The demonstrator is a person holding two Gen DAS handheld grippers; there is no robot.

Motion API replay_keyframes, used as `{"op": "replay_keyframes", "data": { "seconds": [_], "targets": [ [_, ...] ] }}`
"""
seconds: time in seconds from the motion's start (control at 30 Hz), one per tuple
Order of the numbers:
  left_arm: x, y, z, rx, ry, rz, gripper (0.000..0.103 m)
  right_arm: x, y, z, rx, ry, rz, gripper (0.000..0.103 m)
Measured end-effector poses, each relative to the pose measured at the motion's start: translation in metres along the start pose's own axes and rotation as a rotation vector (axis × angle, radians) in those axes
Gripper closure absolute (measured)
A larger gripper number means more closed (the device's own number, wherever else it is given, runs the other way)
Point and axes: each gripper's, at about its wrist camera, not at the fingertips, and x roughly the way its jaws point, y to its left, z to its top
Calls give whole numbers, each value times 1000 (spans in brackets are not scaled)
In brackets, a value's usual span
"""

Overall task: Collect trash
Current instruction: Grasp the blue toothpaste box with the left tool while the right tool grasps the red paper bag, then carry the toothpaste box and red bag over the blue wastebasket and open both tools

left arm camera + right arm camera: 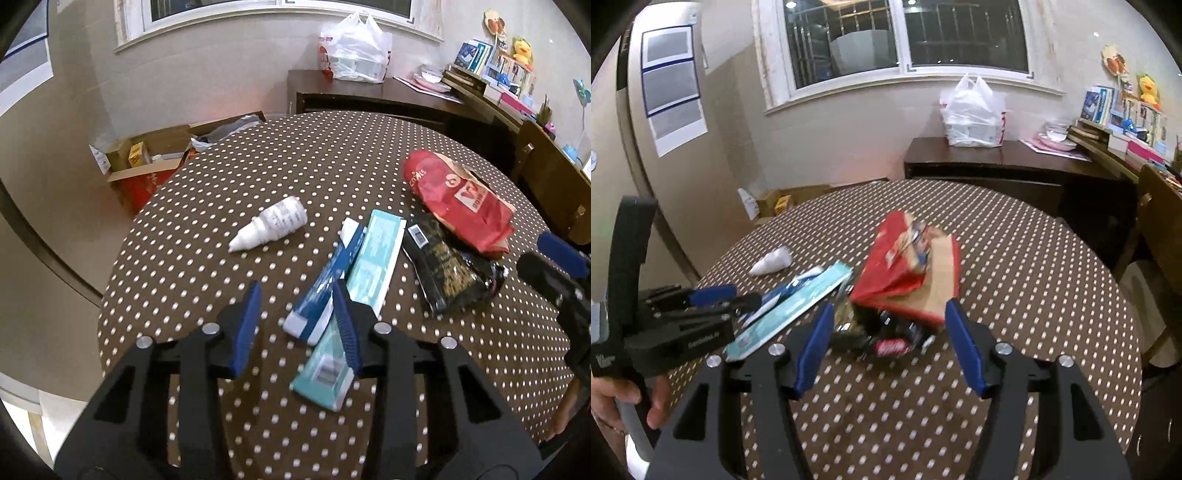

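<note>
Left gripper [295, 321]: jaws part open, nothing clamped. Blue tube [325, 284] sits in the gap near its right finger [345, 325], pads not pressing it as far as I can see. Teal box [364, 284] runs under that same finger, near end poking out below it. Can't tell if the finger touches the box.

Right gripper [886, 343]: jaws wide, empty. Black wrapper [882, 332] lies between the fingertips on the table [1034, 288], no pad contact visible. Motion blur here.

All trash is on the brown polka-dot table, clustered:
- blue tube and teal box side by side, touching, angled away from the left gripper
- black wrapper just right of the box
- red bag [458, 199] beyond the wrapper, overlapping its far end; from the right wrist view it stands up crumpled, brown paper inside showing
- white dropper bottle [269, 229] on its side, apart from the rest, left of the tube

Left hand [613, 398] on the left gripper's handle, seen from the right wrist.

Beyond the table: open cardboard box [147, 162] on the floor at left, dark sideboard [369, 96] with a white plastic bag [354, 51] under the window.
</note>
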Motion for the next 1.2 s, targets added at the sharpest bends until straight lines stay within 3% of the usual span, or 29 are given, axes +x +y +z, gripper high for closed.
{"op": "replay_keyframes", "data": {
  "seconds": [0.23,0.4,0.47,0.53,0.6,0.93,1.2],
  "targets": [
    [25,-4,9,16,38,3,72,29,-7,17,49,30,-5,41],
    [26,-2,11,20,24,-27,84,51,-14,27,91,53,-6,42],
    [23,-1,11,16,6,-48,86,57,-16,29,102,58,7,64],
    [17,0,10,9,-25,-58,86,61,-13,31,83,58,6,76],
    [9,2,9,-4,-56,-69,86,59,-12,30,74,49,31,80],
    [-54,7,1,-57,-199,-134,86,3,4,28,-5,-96,21,83],
    [-111,20,-31,-86,-271,-173,86,-53,50,17,-88,-129,120,83]
  ]
}}
